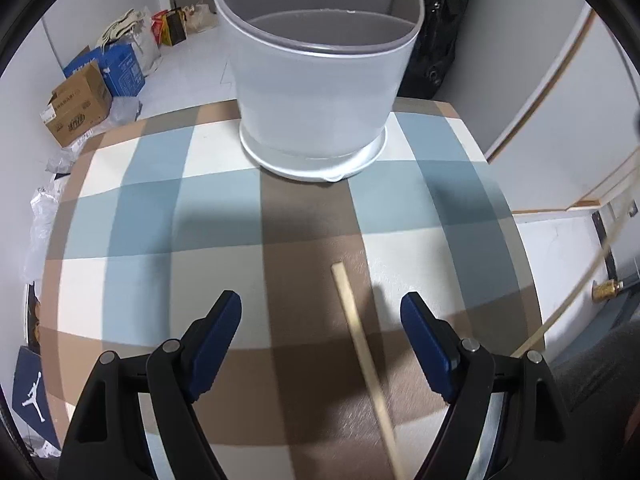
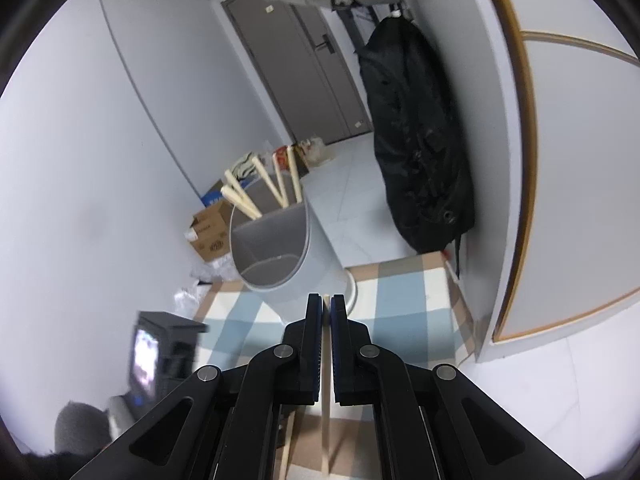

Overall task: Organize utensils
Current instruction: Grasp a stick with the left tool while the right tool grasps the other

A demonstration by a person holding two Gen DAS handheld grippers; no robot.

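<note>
Right gripper (image 2: 326, 304) clamped on one chopstick (image 2: 325, 408); left gripper (image 1: 321, 314) wide open, empty.
Another chopstick (image 1: 362, 346) lies on desk (image 1: 160, 208) between left jaws, untouched; divided holder (image 1: 316, 92) beyond.

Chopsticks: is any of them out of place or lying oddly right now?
One chopstick lies loose on the checked tablecloth between the open left gripper fingers. Another is pinched in the right gripper. The rest stand in the holder's back compartment.
</note>
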